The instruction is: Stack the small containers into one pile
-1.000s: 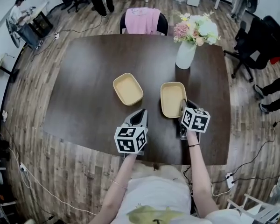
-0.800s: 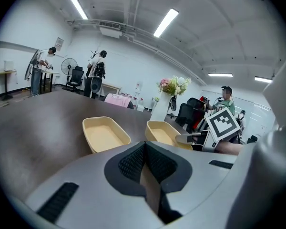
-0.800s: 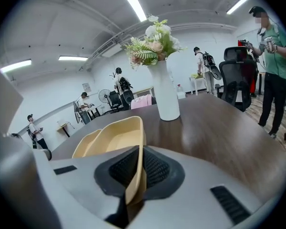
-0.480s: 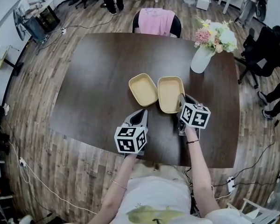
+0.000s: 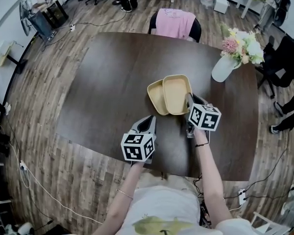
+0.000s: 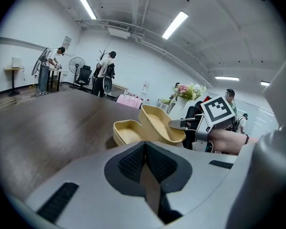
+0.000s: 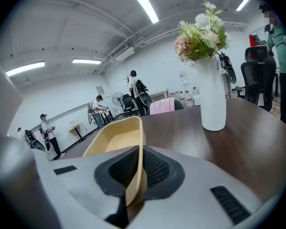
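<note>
The right tool point(image 7: 136, 175) is clamped on the near rim of a beige container point(image 5: 176, 93), holding it tilted and overlapping the second container point(image 5: 155, 96), which rests on the worktop point(image 5: 108, 82). The left tool point(image 6: 145, 168), jaws pressed together and empty, hovers near the second container, apart from it.

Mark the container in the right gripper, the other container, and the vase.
held container point(image 5: 175, 94): head view, its inner floor.
other container point(image 5: 155, 95): head view, its uncovered left part.
vase point(image 5: 221, 69): head view, white body.
</note>
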Tool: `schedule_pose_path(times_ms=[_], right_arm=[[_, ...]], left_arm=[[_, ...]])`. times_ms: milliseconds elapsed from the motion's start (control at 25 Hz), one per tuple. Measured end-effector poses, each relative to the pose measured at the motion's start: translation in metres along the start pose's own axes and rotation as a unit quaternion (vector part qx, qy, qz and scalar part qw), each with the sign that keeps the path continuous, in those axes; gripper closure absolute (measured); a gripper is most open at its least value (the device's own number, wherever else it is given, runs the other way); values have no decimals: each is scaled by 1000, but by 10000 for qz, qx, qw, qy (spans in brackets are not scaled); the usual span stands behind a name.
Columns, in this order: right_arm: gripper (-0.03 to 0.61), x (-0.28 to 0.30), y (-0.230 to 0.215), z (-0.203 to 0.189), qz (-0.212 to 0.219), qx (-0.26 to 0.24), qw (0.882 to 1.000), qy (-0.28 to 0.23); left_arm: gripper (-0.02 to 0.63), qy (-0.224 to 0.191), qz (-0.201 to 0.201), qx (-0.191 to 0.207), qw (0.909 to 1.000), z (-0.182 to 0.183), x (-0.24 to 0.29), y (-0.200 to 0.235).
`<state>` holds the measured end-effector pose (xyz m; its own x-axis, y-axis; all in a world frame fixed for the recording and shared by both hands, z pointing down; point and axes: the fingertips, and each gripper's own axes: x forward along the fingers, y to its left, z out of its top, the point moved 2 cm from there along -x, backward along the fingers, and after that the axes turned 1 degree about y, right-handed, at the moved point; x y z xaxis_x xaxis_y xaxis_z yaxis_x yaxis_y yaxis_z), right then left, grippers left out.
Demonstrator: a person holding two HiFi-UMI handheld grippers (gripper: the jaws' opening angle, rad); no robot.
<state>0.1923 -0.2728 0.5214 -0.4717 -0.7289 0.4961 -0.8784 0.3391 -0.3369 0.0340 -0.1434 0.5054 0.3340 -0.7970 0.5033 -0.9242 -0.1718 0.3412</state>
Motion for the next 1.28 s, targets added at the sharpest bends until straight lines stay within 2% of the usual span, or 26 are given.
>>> schedule_pose_path(times_ms=[520, 1280], right_arm=[[543, 51, 43, -2, 502, -566, 9965, 346], [543, 69, 39, -25, 685, -976, 9889, 882]], left_arm=[[589, 83, 158, -227, 9996, 1, 1, 42], [589, 202, 200, -351, 9990, -2, 10, 56]])
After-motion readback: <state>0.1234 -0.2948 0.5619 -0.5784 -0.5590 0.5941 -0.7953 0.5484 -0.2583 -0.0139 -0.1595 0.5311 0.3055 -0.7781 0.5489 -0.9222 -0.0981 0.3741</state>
